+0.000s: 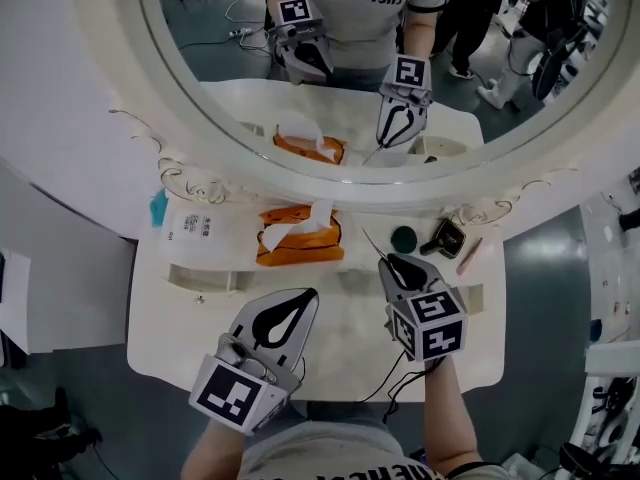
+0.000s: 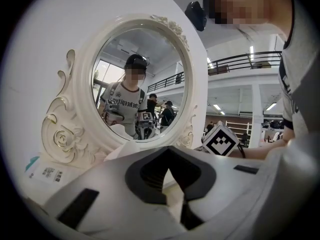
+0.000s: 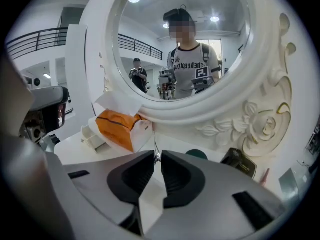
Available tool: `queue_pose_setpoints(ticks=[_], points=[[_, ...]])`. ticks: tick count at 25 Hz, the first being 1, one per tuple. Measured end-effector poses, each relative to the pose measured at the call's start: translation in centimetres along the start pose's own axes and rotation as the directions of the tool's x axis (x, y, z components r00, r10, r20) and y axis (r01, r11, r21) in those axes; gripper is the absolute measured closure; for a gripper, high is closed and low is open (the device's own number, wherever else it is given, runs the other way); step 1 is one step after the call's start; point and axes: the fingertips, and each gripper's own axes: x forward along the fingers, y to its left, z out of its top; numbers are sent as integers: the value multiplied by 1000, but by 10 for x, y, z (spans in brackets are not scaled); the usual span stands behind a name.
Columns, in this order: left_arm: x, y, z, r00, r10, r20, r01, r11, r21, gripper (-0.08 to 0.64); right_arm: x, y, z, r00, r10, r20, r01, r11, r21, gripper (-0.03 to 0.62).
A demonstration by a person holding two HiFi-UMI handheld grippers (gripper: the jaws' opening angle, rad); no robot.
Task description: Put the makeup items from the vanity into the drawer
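Black ribbed pads of rt hand-held gripper pinch thin wiry stick.

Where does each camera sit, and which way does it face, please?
Head view: on the person's head, looking down at the vanity top and mirror; left tongs, right tongs and forearms show.
Left gripper view: on the left tongs, shut, facing the mirror; the person's reflection shows.
Right gripper view: on the right tongs, facing the mirror, pinching a thin dark stick.
Shared: head and right gripper views show the orange tissue pack.
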Motion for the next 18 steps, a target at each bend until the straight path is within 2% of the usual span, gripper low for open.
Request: queue_pose_setpoints(ticks=[9, 15, 18], points=[[-20, -8, 4, 999, -37, 7, 37, 999, 7, 549, -33, 31, 20, 996, 9, 94, -9, 1000, -3, 528], [-48, 4, 7, 999, -6, 41, 5, 1000, 26, 549, -37, 64, 34, 991, 39, 126, -35, 999, -36, 528], [-62, 11, 5, 999, 21, 29, -21, 1000, 7, 549, -33, 82, 41, 989, 68, 132, -60, 996, -62, 528]])
